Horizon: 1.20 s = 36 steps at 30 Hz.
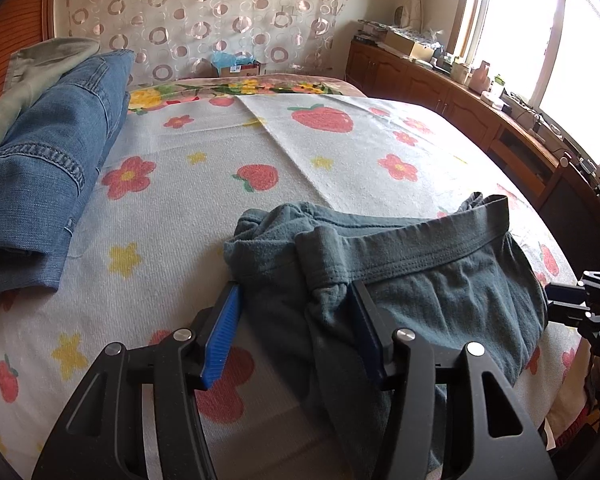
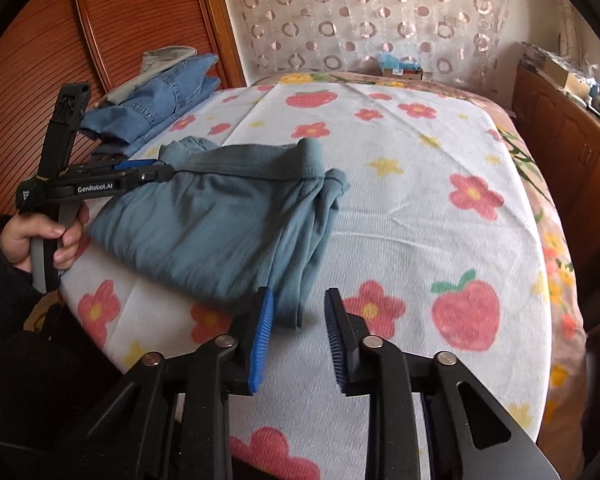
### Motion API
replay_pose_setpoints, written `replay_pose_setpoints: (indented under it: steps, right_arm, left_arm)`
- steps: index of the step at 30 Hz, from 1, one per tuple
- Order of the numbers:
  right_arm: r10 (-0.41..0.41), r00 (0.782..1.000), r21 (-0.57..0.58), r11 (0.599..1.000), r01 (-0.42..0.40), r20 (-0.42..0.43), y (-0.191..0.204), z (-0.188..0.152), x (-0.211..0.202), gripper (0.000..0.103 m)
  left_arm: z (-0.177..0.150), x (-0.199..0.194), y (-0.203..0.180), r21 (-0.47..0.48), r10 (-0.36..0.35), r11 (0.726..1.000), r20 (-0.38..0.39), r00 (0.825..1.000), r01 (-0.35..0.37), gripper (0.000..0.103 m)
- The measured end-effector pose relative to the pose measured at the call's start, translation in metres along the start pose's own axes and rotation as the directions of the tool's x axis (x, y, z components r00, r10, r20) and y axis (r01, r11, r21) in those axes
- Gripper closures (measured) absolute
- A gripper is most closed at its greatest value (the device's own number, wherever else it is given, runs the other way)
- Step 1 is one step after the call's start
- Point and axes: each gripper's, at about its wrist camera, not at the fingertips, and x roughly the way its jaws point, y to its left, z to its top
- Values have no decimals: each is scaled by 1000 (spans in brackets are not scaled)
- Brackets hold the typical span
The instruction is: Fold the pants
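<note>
Grey-green pants (image 1: 440, 280) lie folded in a bundle on the flowered bed cover, waistband toward the far side. My left gripper (image 1: 296, 304) is open, its jaws wide apart, with a fold of the pants lying between and over them. In the right wrist view the pants (image 2: 220, 224) lie left of centre, and the left gripper (image 2: 148, 170) reaches into their waistband corner from the left. My right gripper (image 2: 298, 300) is open, its tips at the near lower edge of the pants, and it also shows in the left wrist view (image 1: 564, 300) at the right.
Folded blue jeans (image 1: 48, 168) and a grey-green garment (image 1: 32, 76) are stacked at the left of the bed. A wooden cabinet (image 1: 460, 92) with clutter runs along the right under a window. A wooden wardrobe (image 2: 100, 40) stands at the left. A small box (image 1: 236, 66) sits by the patterned curtain.
</note>
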Motion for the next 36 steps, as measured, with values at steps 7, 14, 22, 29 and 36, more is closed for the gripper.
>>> replay_pose_setpoints:
  steps: [7, 14, 22, 29, 36]
  right_arm:
    - [43, 999, -15, 999, -43, -12, 0, -5, -4, 101]
    - [21, 1000, -7, 1000, -21, 3, -4, -10, -12, 102]
    - [-13, 999, -20, 1000, 14, 49, 3, 1, -20, 92]
    - [-84, 995, -26, 996, 85, 51, 5, 23, 2, 64]
    - [-93, 996, -14, 996, 93, 16, 6, 46, 41, 62]
  left_arm:
    - [0, 0, 0, 0, 0, 1000, 0, 1000, 0, 48]
    - [0, 0, 0, 0, 0, 1000, 0, 1000, 0, 48]
    - [0, 0, 0, -1, -1, 1000, 1, 1000, 1, 48]
    - [-1, 0, 0, 0, 0, 1000, 1, 1000, 0, 48]
    - [-1, 0, 0, 0, 0, 1000, 1, 1000, 0, 48]
